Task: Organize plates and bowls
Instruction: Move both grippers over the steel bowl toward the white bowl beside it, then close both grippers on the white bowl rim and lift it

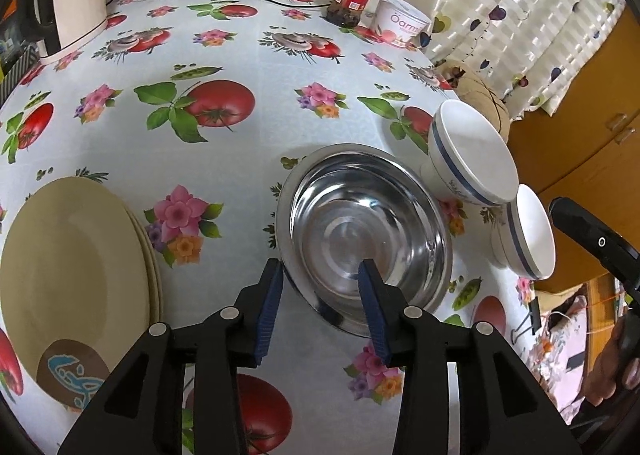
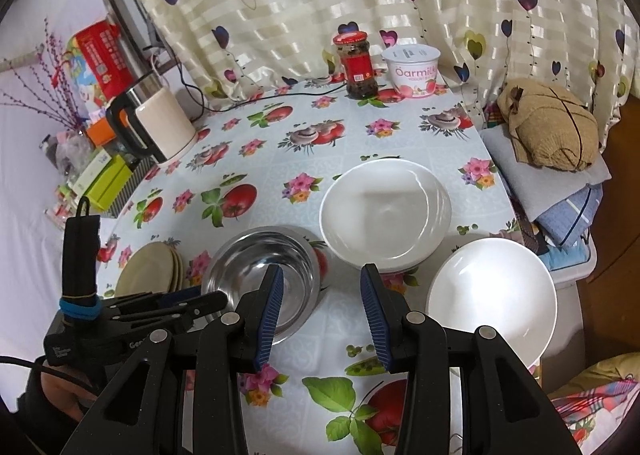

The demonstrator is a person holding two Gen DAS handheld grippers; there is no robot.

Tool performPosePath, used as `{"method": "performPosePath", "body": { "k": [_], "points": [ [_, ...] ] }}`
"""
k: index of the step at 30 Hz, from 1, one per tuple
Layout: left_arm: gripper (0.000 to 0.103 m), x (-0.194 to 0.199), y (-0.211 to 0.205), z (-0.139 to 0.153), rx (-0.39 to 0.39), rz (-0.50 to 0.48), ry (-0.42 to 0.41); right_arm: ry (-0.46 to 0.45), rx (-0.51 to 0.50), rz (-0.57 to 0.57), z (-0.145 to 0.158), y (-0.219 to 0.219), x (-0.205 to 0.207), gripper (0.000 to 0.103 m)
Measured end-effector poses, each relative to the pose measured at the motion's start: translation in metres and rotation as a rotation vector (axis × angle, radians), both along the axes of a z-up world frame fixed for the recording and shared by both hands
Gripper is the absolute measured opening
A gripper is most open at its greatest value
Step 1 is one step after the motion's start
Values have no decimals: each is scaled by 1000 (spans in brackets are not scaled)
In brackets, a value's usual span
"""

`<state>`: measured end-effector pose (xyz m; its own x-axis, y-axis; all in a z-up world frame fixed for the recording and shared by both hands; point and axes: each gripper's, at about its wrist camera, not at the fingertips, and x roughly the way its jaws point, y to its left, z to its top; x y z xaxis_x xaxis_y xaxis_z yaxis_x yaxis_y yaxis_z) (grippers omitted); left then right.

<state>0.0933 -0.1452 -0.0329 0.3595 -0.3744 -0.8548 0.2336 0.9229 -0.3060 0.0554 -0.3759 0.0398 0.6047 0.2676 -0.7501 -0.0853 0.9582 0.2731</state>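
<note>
Two white bowls beside steel bowl

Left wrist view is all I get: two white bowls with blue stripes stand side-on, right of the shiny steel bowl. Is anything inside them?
Observer: No. The right wrist view looks down into them: the nearer white bowl and the farther white bowl are both bare inside.
Operator: What is the other gripper doing?
Observer: The right gripper is open and holds nothing. It is above the flowered tablecloth, between the steel bowl and the nearer white bowl.
Operator: Is the farther bowl a single one?
Observer: Probably not. Extra rims show along its right edge, as if bowls were nested.
</note>
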Motion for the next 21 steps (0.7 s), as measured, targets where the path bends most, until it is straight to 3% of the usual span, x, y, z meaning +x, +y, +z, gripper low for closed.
{"method": "performPosePath", "body": {
  "k": [11, 21],
  "points": [
    [41, 3, 11, 11, 21, 51, -48, 0, 2, -7, 0, -6, -1, 40],
    [41, 9, 10, 38, -10, 60, -97, -8, 3, -20, 4, -15, 2, 40]
  ]
}}
